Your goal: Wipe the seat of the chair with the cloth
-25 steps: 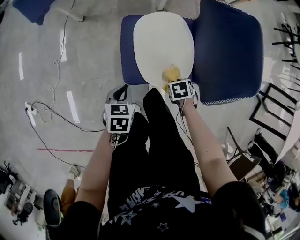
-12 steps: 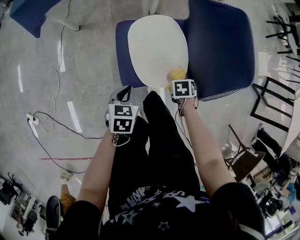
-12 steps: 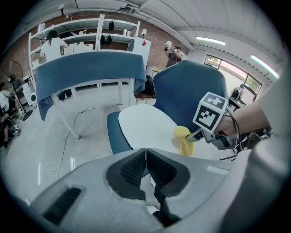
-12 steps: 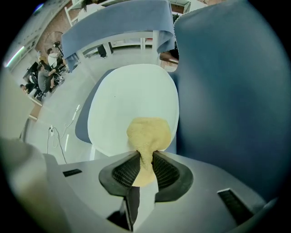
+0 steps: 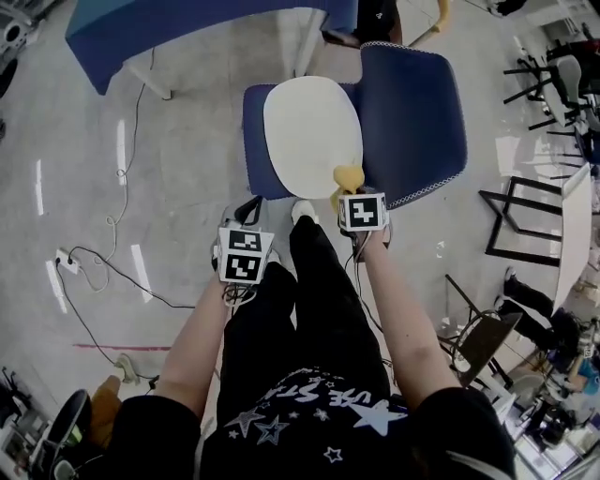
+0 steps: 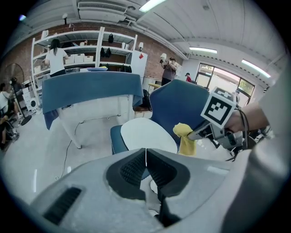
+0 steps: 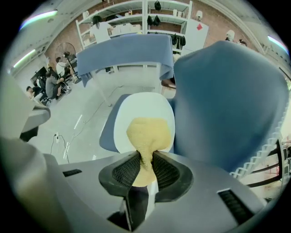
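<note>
The right gripper is drawing the cloth back off the near edge of the seat; the cloth is now hanging free beside it.

Grey floor carries the blue chair, a blue-draped table and a power strip

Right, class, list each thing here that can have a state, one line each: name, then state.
Left tool: shut, nothing between its jaws.
Right tool: shut on the cloth.
Cloth: bunched, pinched in the right tool.
Chair: standing upright.
</note>
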`<state>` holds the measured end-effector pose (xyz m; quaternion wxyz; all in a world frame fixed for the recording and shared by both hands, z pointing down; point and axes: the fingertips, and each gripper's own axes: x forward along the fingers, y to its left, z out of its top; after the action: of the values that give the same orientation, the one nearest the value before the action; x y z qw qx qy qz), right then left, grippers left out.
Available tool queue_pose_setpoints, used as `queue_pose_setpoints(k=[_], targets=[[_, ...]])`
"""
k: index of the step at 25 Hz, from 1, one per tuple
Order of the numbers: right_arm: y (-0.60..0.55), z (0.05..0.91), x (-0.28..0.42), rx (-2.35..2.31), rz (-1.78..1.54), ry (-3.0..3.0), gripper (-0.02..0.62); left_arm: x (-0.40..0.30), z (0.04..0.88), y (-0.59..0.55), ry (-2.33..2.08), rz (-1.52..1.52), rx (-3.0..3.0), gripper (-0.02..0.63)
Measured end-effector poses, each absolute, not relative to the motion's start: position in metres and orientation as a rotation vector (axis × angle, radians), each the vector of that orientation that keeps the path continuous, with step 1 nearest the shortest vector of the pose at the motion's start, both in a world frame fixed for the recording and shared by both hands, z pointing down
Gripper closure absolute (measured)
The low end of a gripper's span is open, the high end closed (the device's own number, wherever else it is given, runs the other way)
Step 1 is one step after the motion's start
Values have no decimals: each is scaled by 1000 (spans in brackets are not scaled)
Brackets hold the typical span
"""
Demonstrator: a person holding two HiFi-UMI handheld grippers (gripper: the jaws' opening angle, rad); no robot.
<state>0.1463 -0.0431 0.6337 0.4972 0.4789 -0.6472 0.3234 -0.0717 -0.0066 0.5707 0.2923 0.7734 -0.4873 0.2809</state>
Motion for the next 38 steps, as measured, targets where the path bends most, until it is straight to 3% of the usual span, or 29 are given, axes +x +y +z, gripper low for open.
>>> queue_pose_setpoints(k=[10,19,38], targets=[[-18,492,129,1222,686,-1810,508,-64,472,20,-1322,632,2180,584],[8,423,113,1191,626,-2027,508,-63,423,65,-1421,598,2190,584],[138,397,201,1030,563,-2185,509,24,382,185,-1635,491,2095,584]])
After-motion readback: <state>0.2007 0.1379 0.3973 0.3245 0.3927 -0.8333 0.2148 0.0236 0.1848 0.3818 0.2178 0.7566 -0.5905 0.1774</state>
